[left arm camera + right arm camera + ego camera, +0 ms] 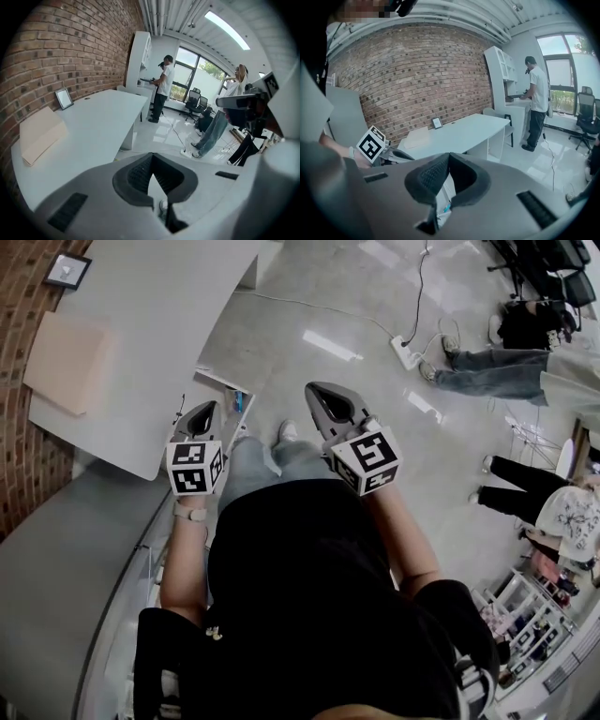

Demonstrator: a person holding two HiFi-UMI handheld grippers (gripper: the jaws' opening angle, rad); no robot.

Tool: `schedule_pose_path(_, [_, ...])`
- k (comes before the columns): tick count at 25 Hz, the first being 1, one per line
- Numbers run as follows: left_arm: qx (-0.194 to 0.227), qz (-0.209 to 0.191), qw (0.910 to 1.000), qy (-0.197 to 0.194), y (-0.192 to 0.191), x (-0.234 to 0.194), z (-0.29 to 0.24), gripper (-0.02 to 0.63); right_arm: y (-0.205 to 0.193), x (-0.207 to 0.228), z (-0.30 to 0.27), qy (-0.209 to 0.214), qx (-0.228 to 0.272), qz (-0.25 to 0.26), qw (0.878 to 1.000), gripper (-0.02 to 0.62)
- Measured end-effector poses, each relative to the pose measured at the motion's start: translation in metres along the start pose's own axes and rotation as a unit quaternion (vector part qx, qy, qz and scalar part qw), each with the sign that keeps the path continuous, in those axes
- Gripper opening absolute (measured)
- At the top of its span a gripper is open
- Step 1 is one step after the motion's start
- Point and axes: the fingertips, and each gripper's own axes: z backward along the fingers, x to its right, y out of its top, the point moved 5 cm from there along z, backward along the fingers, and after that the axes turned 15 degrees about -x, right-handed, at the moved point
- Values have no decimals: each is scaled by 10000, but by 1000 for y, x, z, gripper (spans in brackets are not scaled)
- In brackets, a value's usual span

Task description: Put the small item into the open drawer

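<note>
Both grippers are held at waist height over the floor, in front of the person's black shirt. My left gripper (203, 409) (151, 155) is shut, its jaws meeting at the tips with nothing between them. Level with it to the right, my right gripper (315, 390) (449, 155) is also shut and holds nothing. Just past the left gripper, under the white desk's (159, 324) edge, what looks like an open white drawer (223, 383) shows. A small blue item (238, 401) (447, 207) lies in it.
A tan folder (64, 362) and a small picture frame (67, 271) lie on the desk by the brick wall. A grey curved surface (56, 568) runs along the left. A power strip (407, 353) and cable cross the floor. People sit at the right (497, 367); one stands far off (164, 86).
</note>
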Motion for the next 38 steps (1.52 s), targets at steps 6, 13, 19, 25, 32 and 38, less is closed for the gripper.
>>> schedule_pose_path(6, [713, -50, 9974, -79, 19, 17, 94, 3, 43, -39, 39, 230, 418, 240, 9986, 12])
schedule_pose_path(13, [1700, -72, 9852, -224, 49, 22, 144, 3, 73, -55, 43, 475, 630, 467, 9958, 12])
schedule_pose_path(19, [2342, -153, 9720, -115, 67, 22, 178, 3, 89, -66, 48, 595, 821, 613, 9930, 12])
schedule_pose_path(25, [2683, -208, 9631, -53, 73, 23, 200, 3, 100, -73, 56, 643, 958, 687, 9909, 12])
schedule_pose_path(32, [2798, -184, 9599, -33, 72, 28, 207, 3, 103, -77, 67, 725, 1212, 618, 9880, 12])
schedule_pose_path(38, [2839, -183, 9587, 61, 69, 31, 212, 3, 103, -79, 73, 665, 1228, 727, 9875, 12])
